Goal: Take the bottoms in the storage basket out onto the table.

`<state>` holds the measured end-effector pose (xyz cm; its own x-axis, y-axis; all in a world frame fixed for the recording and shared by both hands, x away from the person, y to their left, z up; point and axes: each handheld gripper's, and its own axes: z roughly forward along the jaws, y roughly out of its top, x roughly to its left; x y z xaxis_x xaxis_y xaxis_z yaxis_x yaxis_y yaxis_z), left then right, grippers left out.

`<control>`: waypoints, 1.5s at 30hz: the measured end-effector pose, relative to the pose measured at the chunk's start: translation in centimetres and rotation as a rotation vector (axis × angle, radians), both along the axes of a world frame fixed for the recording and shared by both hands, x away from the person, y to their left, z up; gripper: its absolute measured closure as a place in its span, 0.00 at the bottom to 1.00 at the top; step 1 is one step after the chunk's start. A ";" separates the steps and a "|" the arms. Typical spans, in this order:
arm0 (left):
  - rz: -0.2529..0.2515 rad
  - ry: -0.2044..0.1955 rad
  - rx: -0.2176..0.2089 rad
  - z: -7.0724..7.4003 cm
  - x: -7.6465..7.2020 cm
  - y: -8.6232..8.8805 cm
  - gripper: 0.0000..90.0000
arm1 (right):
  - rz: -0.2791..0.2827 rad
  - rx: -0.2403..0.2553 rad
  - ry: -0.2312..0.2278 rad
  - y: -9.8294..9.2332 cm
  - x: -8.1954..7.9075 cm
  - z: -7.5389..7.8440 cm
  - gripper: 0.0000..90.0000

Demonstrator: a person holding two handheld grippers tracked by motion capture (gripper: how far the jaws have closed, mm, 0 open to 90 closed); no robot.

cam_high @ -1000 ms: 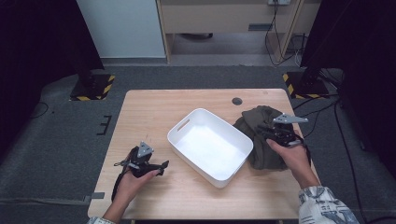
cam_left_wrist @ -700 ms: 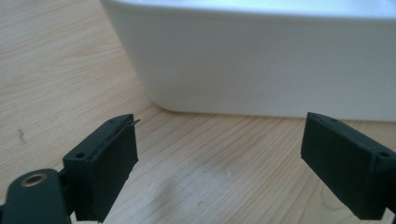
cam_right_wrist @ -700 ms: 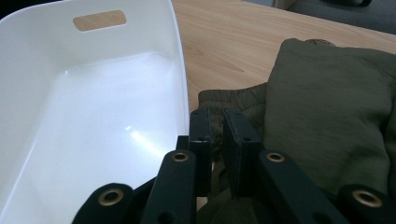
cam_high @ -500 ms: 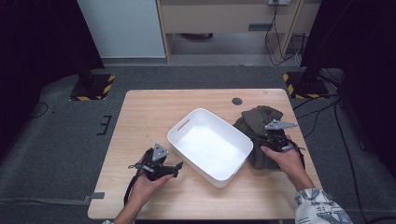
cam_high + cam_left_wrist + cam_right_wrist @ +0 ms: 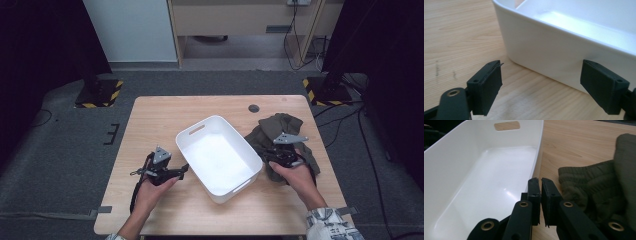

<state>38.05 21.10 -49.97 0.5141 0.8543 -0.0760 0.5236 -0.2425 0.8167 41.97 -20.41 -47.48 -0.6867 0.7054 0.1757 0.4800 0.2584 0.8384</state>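
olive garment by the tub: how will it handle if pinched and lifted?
The olive garment lies crumpled in soft folds, so it is probably floppy and will drape and trail. Its ribbed knit edge looks grippy, so slipping seems unlikely. It lies against the white tub and may drag over the rim.

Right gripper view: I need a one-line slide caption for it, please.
Right gripper, jaws nearly shut with nothing between them, poised between the white bin and the olive garment.
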 end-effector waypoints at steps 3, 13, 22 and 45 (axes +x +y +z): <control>0.039 -0.001 -0.005 -0.1 0.6 0.9 0.20 | 0.016 0.010 0.010 1.0 -0.3 0.0 0.95; 0.047 0.024 -0.014 -0.6 0.5 2.4 0.21 | 0.028 0.016 0.004 1.0 -0.6 -1.1 0.93; 0.076 0.018 -0.007 -0.3 0.2 4.2 0.22 | 0.090 -0.011 0.005 2.5 -1.3 -1.5 0.94; 0.164 0.020 -0.082 1.3 -1.3 10.4 0.27 | 0.200 -0.039 0.021 8.8 -2.6 -2.4 0.91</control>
<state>36.75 31.46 -48.65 0.3657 0.9173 -0.1576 0.5668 -0.0852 0.8195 39.41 -11.61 -49.88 -0.8104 0.5615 0.1671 0.4332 0.3823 0.8162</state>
